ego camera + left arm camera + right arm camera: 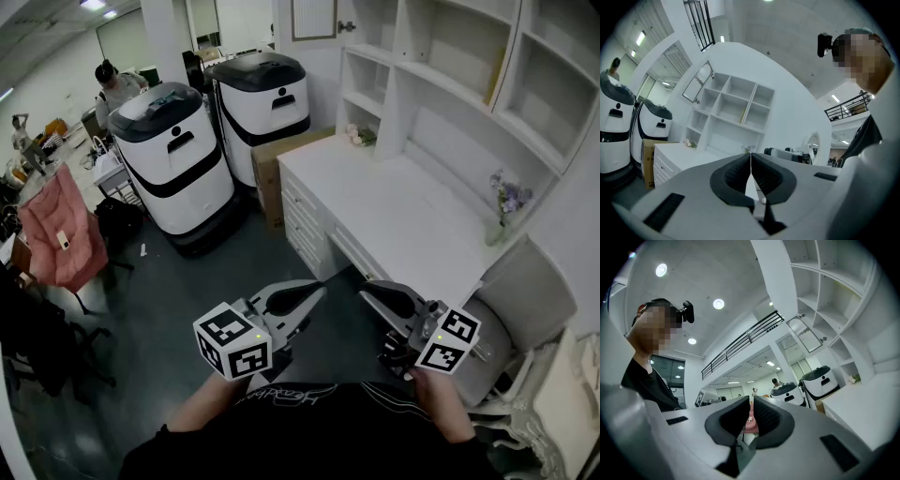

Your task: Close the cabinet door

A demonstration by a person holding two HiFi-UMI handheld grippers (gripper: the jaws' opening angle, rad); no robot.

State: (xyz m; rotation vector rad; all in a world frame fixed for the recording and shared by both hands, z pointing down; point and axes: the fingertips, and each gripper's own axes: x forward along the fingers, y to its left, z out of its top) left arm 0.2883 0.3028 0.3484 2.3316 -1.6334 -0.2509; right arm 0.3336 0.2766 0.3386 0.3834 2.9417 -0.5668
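A dark grey floor (234, 253) runs through a wide, bright workroom. Along the right wall stands a white desk (412, 216) with white open shelving (450, 56) above it. The cabinet door (314, 19), a framed panel with a small knob, hangs swung out at the far left top of that shelving.

Two big white-and-black machines (173, 159) are parked far left of the desk, with a cardboard box (272, 164) wedged between them and the drawers, below the door. A grey chair (525, 291) sits near right, tucked against the desk. A pink cloth (61, 234) is draped at the left. A vase of purple flowers (502, 211) stands on the desk's right side.

The left gripper (317, 289) is pressed together on nothing. The right gripper (370, 289) is drawn to a sliver, with nothing in it.
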